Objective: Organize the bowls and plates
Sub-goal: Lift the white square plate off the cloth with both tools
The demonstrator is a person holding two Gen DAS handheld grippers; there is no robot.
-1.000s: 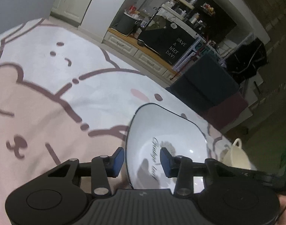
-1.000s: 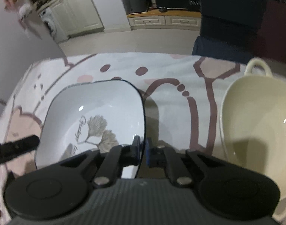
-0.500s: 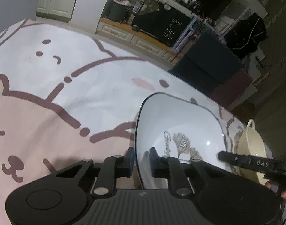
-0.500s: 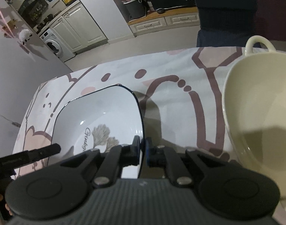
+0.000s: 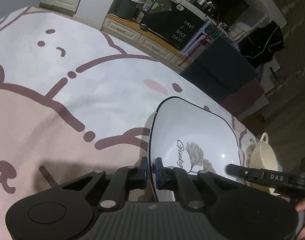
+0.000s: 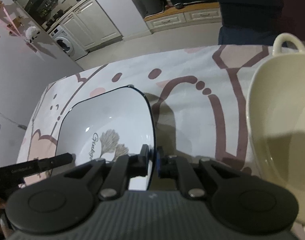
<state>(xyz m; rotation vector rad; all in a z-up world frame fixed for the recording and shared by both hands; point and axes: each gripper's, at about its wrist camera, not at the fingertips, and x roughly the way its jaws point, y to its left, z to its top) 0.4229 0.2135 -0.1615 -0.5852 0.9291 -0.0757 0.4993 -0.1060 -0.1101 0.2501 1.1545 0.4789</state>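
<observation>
plate: white square ceramic plate with dark rim (image 5: 194, 132) on the bench, beside cream handled bowl (image 6: 280, 120);
left tongs (image 5: 151, 167): just snapped closed onto its near rim;
right tongs (image 6: 152, 156): already pinching opposite rim;
upshot: both sides gripped, looks ready to lift

The right gripper (image 6: 153, 158) is pinched tight on the right edge of the white plate (image 6: 112, 120), at about 6 o'clock in the picture. The plate has a dark rim and a leaf drawing, and it sits over the pink and white cloth (image 6: 192, 104). The big cream bowl (image 6: 280, 132) is at 3 o'clock, well apart from the plate, and the left gripper (image 6: 69, 157) pokes in at 8 o'clock by the plate's left edge.
</observation>
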